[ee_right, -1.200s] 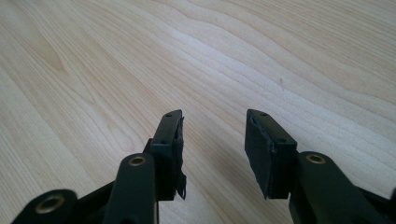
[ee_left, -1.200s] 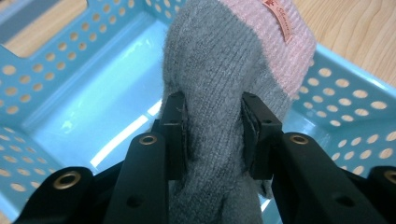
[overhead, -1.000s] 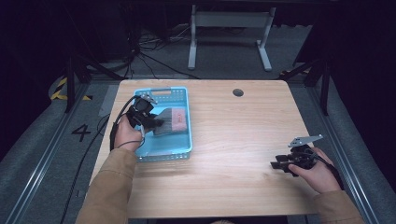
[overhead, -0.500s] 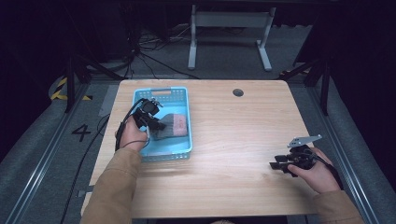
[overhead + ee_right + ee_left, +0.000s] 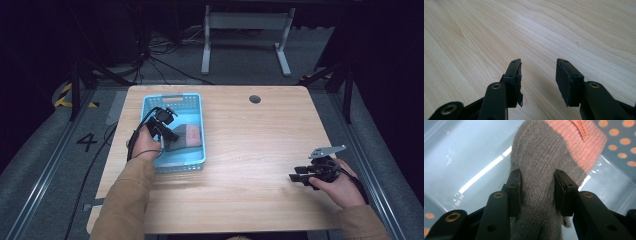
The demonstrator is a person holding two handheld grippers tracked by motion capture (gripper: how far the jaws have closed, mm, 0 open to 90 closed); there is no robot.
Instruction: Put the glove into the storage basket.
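Your left gripper (image 5: 170, 134) is down in the blue basket (image 5: 198, 100), and the knitted sock (image 5: 541, 170) sits right between its jaws. In the left gripper view the grey part runs straight up the middle of the jaws, with the pink cuff at the far end, pointing away from you and tilting off to the right. In the high view the sock (image 5: 187, 136) lies flat in the near half of the basket, its long axis roughly across it, pink end toward the basket's right wall. Those jaws have just been opening; the pads stand at the wool on both sides, barely squeezing it, so whether they have let go I cannot tell. Your right gripper (image 5: 295, 177) rests low over the bare wooden table (image 5: 250, 145) at the near right corner, well apart from the basket, jaws parted with nothing between them.
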